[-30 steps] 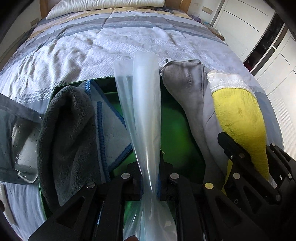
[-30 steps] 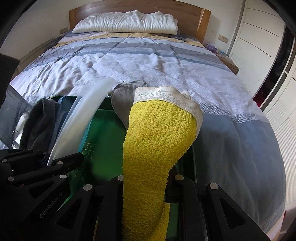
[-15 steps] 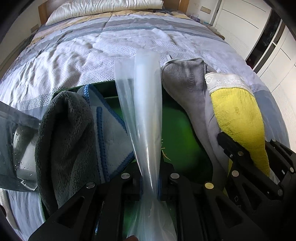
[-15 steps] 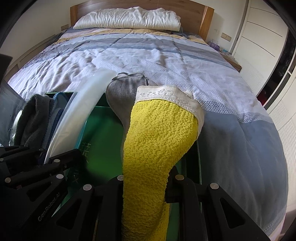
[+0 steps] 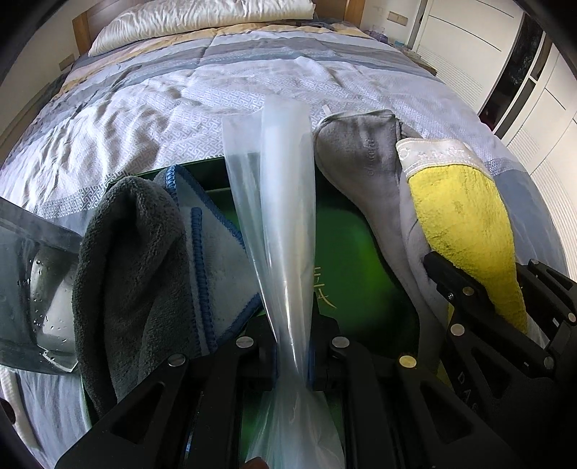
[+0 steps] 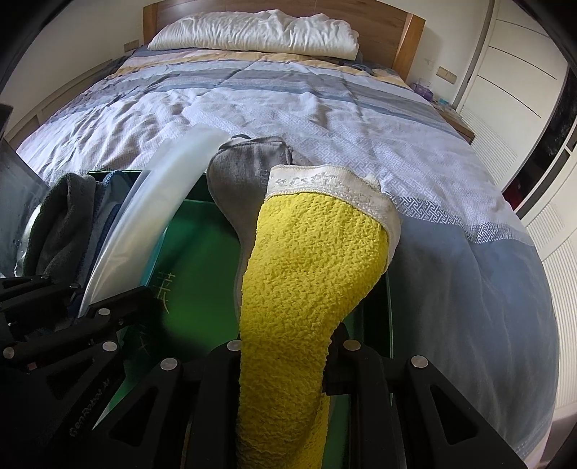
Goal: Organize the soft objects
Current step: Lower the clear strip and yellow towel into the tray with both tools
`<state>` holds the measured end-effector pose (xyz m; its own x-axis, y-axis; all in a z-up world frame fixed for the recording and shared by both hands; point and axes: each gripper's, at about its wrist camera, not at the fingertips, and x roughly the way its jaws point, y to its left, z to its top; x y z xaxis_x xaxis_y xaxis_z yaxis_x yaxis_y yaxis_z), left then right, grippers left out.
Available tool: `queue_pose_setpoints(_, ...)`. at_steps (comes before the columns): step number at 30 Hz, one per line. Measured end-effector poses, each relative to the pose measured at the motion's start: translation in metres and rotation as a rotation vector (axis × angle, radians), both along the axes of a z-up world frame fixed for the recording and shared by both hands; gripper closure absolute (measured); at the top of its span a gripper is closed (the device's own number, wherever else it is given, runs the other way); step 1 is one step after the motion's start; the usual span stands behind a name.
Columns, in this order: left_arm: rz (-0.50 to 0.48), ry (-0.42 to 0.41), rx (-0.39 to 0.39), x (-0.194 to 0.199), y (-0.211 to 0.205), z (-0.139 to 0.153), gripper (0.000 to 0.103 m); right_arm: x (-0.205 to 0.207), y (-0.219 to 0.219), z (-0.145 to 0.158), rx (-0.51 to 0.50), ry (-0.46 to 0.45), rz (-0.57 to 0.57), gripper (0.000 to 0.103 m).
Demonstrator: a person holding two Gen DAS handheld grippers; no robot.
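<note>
A green box (image 5: 346,252) lies open on the bed. My left gripper (image 5: 294,335) is shut on a clear plastic bag (image 5: 277,202) that stands up over the box's middle. A dark grey towel (image 5: 133,259) and a blue-edged grey cloth (image 5: 212,252) hang over the box's left side. My right gripper (image 6: 285,346) is shut on a yellow towel (image 6: 310,274) with a white patterned band. A grey towel (image 6: 245,180) rises just behind it over the box's right part; whether the pads also pinch it is hidden.
The box rests on a blue, grey and white quilt (image 6: 324,119), with a white pillow (image 6: 252,32) and wooden headboard (image 6: 407,39) at the far end. A clear wet plastic container (image 5: 32,288) sits left of the box. White wardrobe doors (image 6: 512,72) line the right.
</note>
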<state>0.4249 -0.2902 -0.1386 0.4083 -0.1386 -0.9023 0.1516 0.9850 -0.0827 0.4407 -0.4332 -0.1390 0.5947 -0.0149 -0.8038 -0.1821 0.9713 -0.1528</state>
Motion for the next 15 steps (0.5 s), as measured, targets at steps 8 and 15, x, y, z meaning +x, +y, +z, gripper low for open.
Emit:
queue_pose_setpoints(8,0.0,-0.008,0.006,-0.0003,0.0019,-0.0007,0.094,0.0009,0.0019,-0.001,-0.007,0.003,-0.002,0.084)
queue_pose_setpoints(15,0.0,-0.017,0.008,-0.0016,0.0018,-0.0014,0.094,0.0023,0.0027,-0.0019,-0.016,0.006,0.001,0.083)
